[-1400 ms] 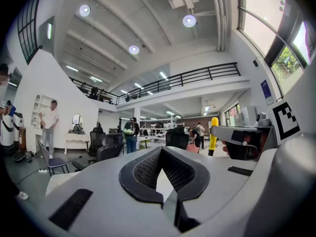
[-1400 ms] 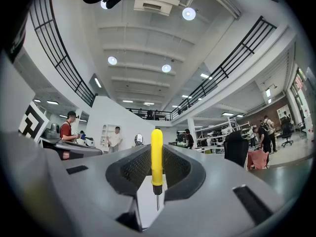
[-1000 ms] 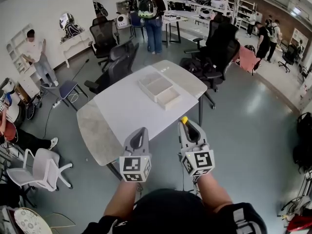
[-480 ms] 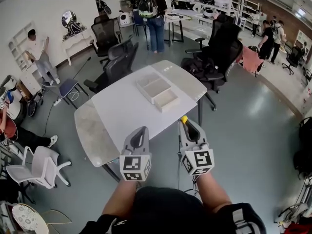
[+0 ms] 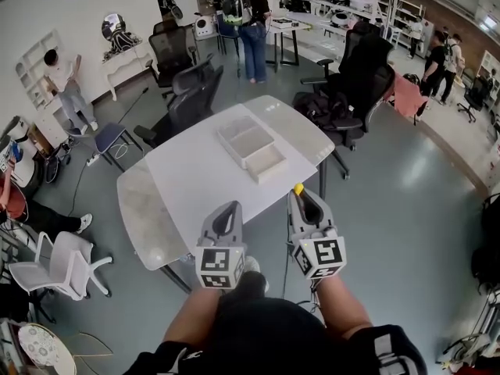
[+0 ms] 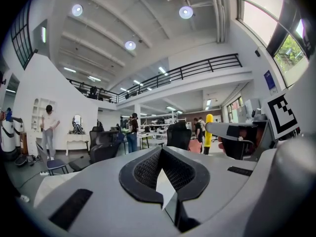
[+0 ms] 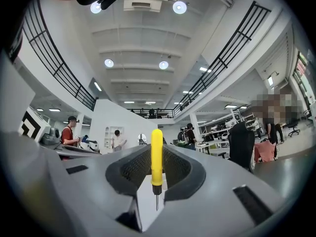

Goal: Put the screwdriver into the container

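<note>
My right gripper [image 5: 303,199] [image 7: 157,154] is shut on a yellow-handled screwdriver [image 7: 156,157]. The handle stands upright between the pads, its metal tip pointing back toward the camera. The handle's end [image 5: 298,188] pokes out past the jaws in the head view and also shows in the left gripper view [image 6: 209,132]. My left gripper [image 5: 227,213] [image 6: 162,152] is beside it, shut with nothing in it. Both are held close to the body, short of the near edge of the white table [image 5: 195,186]. The white compartmented container [image 5: 238,156] lies farther back on the table.
Black office chairs [image 5: 191,92] [image 5: 351,76] crowd the table's far side. A white chair [image 5: 62,264] stands at the left. People stand in the background [image 5: 254,22] [image 5: 66,84]. Grey floor lies to the right of the table.
The table has drifted slightly left and nearer in the head view, and a shoe now shows below the grippers. Both grippers hold the same pose, the screwdriver still gripped.
</note>
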A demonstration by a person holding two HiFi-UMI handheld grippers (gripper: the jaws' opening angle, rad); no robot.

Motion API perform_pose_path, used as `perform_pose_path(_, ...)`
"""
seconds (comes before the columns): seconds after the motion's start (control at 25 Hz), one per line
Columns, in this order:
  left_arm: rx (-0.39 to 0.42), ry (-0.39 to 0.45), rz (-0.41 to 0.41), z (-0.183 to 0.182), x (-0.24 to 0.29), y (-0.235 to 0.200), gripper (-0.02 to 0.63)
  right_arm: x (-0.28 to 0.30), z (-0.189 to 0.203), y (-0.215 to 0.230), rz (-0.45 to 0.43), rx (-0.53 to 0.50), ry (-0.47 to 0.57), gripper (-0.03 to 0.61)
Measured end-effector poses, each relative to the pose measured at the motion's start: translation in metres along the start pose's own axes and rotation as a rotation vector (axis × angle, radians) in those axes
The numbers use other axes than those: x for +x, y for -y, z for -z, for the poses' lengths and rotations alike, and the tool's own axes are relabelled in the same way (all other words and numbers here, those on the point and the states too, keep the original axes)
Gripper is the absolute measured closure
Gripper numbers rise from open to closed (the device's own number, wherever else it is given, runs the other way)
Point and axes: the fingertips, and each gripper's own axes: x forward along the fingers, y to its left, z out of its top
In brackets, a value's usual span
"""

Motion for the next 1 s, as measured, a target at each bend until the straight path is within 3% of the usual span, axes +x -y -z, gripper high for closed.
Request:
perform_pose_path(0.56,-0.056,-0.004,0.036,0.012,0.134,-0.04,0.607,0.112,0.032,0.054,-0.003,-0.039,-0.052,0.515)
perform_pose_path(1.0,-0.093,-0.039,0.039,0.018,0.239,-0.111,0.607,0.236,0.06,0.082,-0.014,-0.042,-0.111,0.514)
